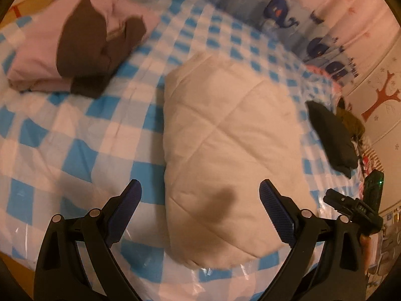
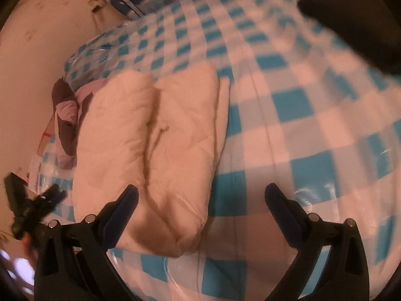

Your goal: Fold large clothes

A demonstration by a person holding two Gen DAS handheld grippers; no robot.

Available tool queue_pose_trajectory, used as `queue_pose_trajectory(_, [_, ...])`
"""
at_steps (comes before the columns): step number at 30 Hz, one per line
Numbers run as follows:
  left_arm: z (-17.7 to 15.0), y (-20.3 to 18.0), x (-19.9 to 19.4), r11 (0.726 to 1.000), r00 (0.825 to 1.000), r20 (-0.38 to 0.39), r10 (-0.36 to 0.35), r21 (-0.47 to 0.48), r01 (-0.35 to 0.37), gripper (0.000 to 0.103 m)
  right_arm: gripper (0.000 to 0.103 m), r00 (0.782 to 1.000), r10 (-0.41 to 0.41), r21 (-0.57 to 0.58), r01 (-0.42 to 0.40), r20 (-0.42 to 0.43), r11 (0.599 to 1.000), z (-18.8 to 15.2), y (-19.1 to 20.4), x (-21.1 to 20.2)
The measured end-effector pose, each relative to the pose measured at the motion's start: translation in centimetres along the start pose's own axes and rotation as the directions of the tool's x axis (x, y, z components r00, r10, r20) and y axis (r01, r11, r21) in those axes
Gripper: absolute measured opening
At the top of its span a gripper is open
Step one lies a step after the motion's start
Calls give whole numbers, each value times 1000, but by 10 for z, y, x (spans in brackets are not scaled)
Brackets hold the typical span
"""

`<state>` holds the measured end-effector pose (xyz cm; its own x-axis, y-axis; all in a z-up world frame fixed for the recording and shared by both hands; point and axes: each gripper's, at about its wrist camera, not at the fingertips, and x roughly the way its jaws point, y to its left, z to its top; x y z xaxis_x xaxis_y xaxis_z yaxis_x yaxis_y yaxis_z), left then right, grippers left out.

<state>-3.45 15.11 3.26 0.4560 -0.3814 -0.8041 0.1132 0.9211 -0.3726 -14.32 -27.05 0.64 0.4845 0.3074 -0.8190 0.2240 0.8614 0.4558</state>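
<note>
Now the cream quilted garment [image 1: 225,150] lies folded on the blue checked bedsheet [image 1: 75,155]. Left gripper [image 1: 200,210] spread wide above its near end; right gripper [image 2: 200,213] wide too, holding nothing.

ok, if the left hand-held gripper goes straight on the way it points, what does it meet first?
Most likely the folded cream quilted garment: the open left hand-held gripper frames its near end, with nothing between them. Depth is unclear, so how far off it sits can't be told.
</note>
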Motion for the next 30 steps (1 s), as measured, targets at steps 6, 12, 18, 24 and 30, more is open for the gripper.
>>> queue_pose_trajectory(6, [-13, -31, 17, 980, 997, 46, 67, 187, -75, 91, 97, 983, -95, -164, 120, 154, 979, -19, 35, -2])
queue_pose_trajectory(12, [-25, -53, 9, 946, 957, 215, 192, 220, -240, 95, 97, 978, -105, -195, 140, 179, 971, -38, 46, 6])
queue_pose_trajectory(18, [-38, -76, -17, 920, 924, 353, 149, 292, -260, 95, 97, 975, -92, -184, 130, 203, 974, -49, 46, -2])
queue_pose_trajectory(24, [-40, -91, -22, 918, 950, 274, 150, 319, -237, 95, 97, 938, -97, -229, 180, 333, 957, -63, 61, -39])
queue_pose_trajectory(30, [-58, -103, -25, 900, 951, 252, 178, 350, -262, 95, 97, 913, -114, -257, 227, 391, 939, -79, 69, -60])
